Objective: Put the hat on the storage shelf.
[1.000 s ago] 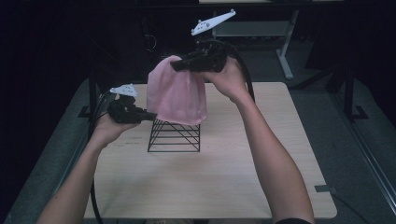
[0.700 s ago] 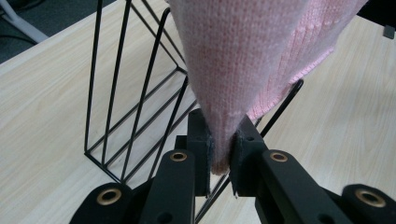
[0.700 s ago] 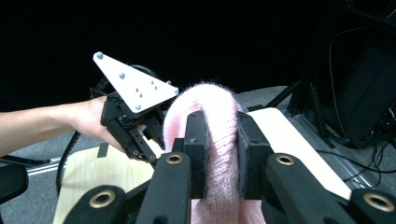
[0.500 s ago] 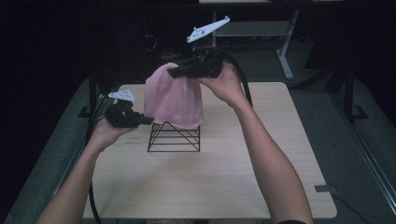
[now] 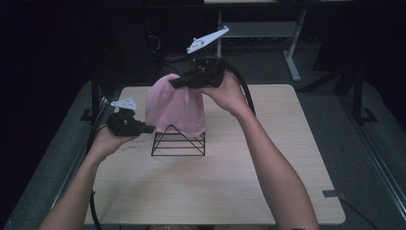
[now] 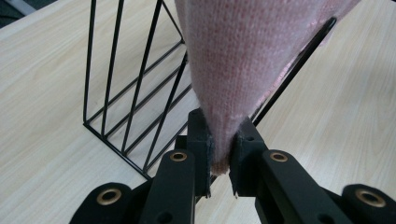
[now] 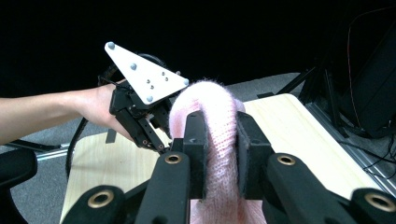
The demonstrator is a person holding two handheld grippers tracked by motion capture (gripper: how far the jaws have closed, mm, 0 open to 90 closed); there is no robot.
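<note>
grippers: 2, left gripper (image 5: 143, 128) low beside the rack, right gripper (image 5: 176, 82) up top, each clamped on the cloth
hands: 2, left hand (image 5: 109, 140), right hand (image 5: 229, 93)
pink knit cloth (image 5: 175, 106): just 1, draped over the rack
black wire rack (image 5: 178, 143): 1
wooden table (image 5: 215, 177): 1
grey three-cornered plates: 2, one per gripper
rack wires, left gripper view: at least 5, rest hidden by cloth
</note>
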